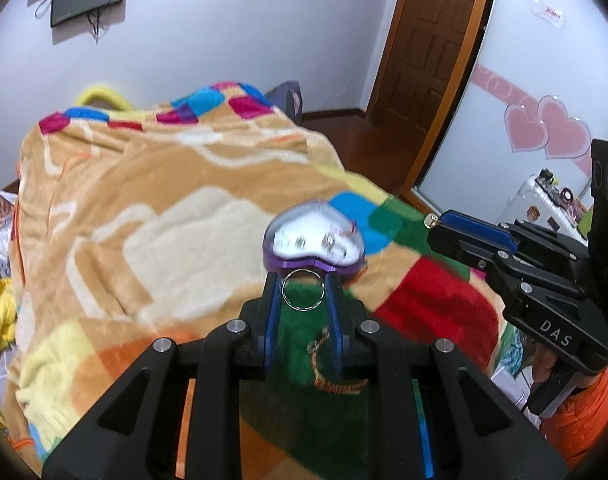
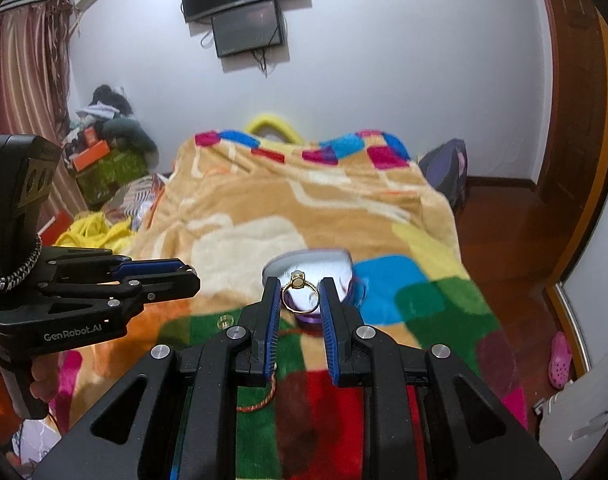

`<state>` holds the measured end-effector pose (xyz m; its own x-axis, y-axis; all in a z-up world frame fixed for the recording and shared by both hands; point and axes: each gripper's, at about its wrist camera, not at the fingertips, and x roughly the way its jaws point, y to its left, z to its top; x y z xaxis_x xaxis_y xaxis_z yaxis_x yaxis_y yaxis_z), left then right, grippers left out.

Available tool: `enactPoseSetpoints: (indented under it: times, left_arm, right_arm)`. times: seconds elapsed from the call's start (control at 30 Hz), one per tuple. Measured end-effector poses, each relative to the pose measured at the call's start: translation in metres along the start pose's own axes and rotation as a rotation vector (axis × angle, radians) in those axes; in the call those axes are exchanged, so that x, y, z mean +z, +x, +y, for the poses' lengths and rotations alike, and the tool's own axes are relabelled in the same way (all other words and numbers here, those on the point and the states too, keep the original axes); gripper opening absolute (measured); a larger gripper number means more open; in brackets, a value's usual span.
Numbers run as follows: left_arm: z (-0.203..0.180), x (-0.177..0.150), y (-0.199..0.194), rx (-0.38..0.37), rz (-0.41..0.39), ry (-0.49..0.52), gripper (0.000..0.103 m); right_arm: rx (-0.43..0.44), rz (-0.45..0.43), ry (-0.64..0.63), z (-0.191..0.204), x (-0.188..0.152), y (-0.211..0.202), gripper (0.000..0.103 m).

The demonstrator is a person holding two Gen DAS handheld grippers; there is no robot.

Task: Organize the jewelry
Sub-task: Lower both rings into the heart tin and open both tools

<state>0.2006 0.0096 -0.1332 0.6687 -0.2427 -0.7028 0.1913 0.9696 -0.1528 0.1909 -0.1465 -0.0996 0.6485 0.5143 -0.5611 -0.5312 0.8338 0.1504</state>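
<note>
A heart-shaped purple jewelry box (image 1: 312,245) with a white inside lies open on the colourful blanket (image 1: 176,216); it also shows in the right wrist view (image 2: 327,270). My left gripper (image 1: 303,292) is shut on a plain silver ring (image 1: 303,290), held just short of the box. My right gripper (image 2: 301,293) is shut on a gold ring (image 2: 301,292) with a pale stone, held over the box's near edge. A braided orange cord bracelet (image 1: 327,376) lies on the green patch under the left gripper; it also shows under the right gripper (image 2: 264,398).
The right gripper's body (image 1: 543,280) is at right in the left view; the left gripper's body (image 2: 84,296) is at left in the right view. A small clear ring (image 2: 224,322) lies on the green patch. Clothes pile (image 2: 104,148) at left, door (image 1: 427,40) and floor at right.
</note>
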Motion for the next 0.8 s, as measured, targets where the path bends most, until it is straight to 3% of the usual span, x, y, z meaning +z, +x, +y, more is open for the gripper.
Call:
enactPoseSetpoints:
  times: [0.37, 0.8]
  left_arm:
    - [0.0, 0.035, -0.002, -0.006, -0.075, 0.004, 0.021]
    - [0.009, 0.05, 0.034, -0.002, -0.048, 0.003, 0.021]
  right_arm:
    - [-0.006, -0.079, 0.008, -0.006, 0.023, 0.001, 0.018]
    - [0.0, -0.051, 0.027, -0.022, 0.03, 0.033, 0.018]
